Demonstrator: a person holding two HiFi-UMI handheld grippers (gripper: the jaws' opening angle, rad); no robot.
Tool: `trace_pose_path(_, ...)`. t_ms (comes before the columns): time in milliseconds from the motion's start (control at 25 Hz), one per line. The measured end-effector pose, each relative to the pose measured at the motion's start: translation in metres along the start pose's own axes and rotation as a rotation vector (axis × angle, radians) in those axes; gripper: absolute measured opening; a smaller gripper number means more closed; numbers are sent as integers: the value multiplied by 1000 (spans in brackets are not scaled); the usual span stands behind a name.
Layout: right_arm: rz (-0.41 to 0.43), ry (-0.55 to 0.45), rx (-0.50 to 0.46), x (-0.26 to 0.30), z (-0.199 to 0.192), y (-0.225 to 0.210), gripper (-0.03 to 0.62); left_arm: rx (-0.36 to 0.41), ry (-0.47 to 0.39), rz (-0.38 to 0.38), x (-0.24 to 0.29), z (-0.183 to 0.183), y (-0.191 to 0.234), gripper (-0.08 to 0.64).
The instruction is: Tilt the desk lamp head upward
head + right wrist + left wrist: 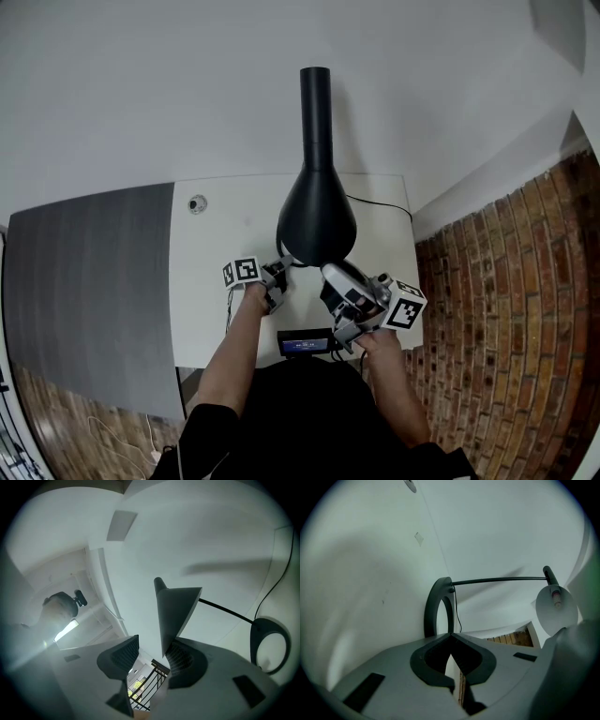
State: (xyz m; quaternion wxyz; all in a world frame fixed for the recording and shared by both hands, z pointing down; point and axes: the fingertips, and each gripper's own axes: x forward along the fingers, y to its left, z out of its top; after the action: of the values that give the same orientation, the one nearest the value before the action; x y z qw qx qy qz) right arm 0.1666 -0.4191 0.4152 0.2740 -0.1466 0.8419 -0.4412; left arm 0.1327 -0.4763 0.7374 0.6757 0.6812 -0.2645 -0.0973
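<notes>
In the head view a black desk lamp stands on the white desk (211, 291), its cone-shaped head (317, 217) toward me and its neck (316, 103) running away. My left gripper (279, 275) sits at the head's lower left by the lamp's base. In the left gripper view its jaws (451, 637) are shut tip to tip with nothing between them, and the ring base (437, 605) rises just beyond. My right gripper (333, 279) reaches under the head. Its jaws (150, 646) are open, with the shade's edge (174, 609) dipping between them against the right pad.
A black cable (380, 203) trails off the desk's right side. A small round object (197, 203) lies at the back left, a dark device with a screen (305, 345) at the front edge. A grey panel (89, 272) is left, brick floor (506, 328) right.
</notes>
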Motion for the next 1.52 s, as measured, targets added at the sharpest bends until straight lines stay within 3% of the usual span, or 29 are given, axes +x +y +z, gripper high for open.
trace_pose_path(200, -12, 49, -17, 2, -10, -1, 181, 1, 2, 7, 2, 0, 0, 12)
trace_pose_path(1120, -3, 66, -21, 12, -9, 6, 166, 45, 16, 6, 7, -3, -4, 11)
trace_pose_path(1520, 22, 98, -90, 15, -9, 28, 166, 58, 11, 27, 8, -3, -3, 9)
